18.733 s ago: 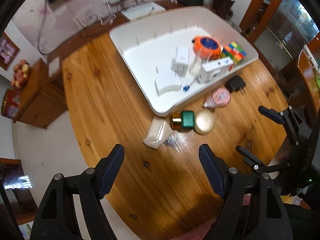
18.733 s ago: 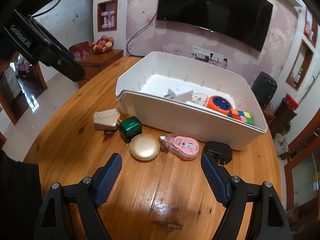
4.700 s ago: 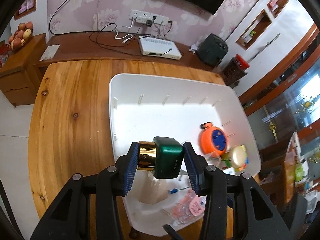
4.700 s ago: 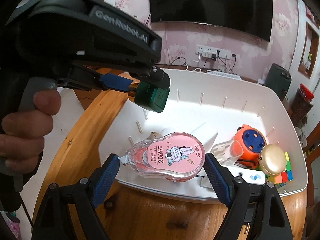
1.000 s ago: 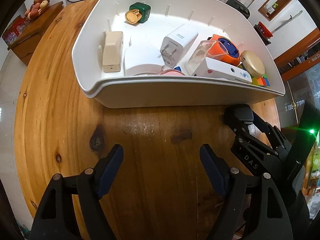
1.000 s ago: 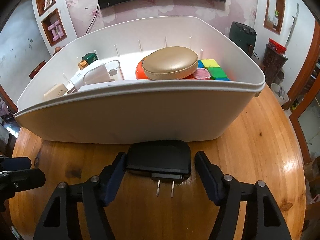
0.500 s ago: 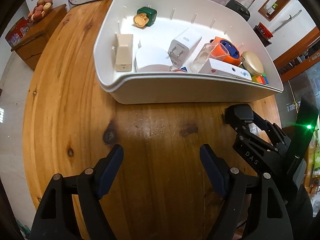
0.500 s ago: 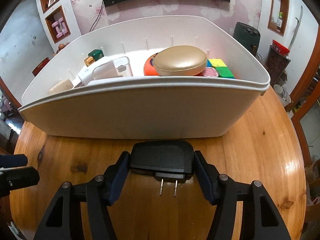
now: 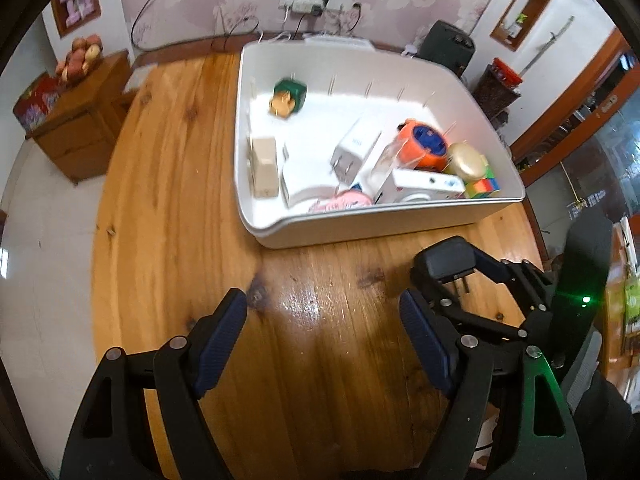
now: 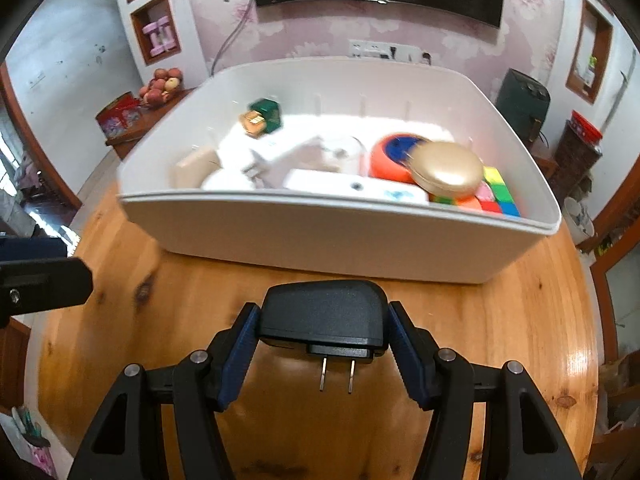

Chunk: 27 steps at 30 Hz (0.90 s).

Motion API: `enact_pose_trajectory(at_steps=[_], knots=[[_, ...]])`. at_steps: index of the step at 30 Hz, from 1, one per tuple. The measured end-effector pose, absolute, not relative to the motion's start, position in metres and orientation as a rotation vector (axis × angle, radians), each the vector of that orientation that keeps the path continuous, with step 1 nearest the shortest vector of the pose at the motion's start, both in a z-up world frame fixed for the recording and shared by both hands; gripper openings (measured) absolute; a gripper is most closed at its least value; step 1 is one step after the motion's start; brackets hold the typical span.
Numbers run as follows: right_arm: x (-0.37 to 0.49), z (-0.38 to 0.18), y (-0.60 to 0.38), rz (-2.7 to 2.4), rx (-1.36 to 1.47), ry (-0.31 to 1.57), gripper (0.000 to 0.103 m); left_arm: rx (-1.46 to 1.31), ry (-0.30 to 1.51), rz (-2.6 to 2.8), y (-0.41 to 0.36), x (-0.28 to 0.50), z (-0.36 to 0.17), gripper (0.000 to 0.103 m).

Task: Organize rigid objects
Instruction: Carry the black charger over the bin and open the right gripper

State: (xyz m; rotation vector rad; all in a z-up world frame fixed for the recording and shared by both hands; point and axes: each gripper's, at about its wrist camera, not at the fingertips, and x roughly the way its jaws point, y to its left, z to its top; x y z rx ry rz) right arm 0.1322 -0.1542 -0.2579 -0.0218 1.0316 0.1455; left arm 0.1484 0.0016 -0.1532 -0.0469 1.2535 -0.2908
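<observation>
My right gripper (image 10: 322, 344) is shut on a black plug adapter (image 10: 324, 316), held above the wooden table just in front of the white bin (image 10: 340, 240); it also shows in the left wrist view (image 9: 450, 262). The bin (image 9: 360, 228) holds a green and gold bottle (image 9: 289, 96), a beige block (image 9: 265, 166), a white charger (image 9: 354, 148), an orange reel (image 9: 426, 144), a gold compact (image 10: 448, 170), a colour cube (image 10: 498, 194) and a pink tape dispenser (image 9: 342, 202). My left gripper (image 9: 322, 338) is open and empty over the table, left of the right gripper.
The round wooden table (image 9: 168, 216) has its edge close on the left and right. A wooden cabinet with fruit (image 9: 76, 80) stands at the far left. A power strip with cables (image 9: 316, 0) and a dark appliance (image 9: 448, 46) sit behind the bin.
My right gripper has closed on the black adapter and lifted it off the table. My left gripper has pulled back and risen, so the bin looks farther away.
</observation>
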Motion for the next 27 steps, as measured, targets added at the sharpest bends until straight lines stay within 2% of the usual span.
enact_pose_trajectory(at_steps=[14,27], knots=[[0.137,-0.188,-0.1,0.237,-0.113,0.916,0.064,-0.095,1.083,-0.277,0.052,0.126,-0.09,0.082],[0.162,-0.176,-0.085,0.254,-0.132,0.879,0.064,-0.129,1.02,-0.159,0.101,0.109,-0.071,0.082]])
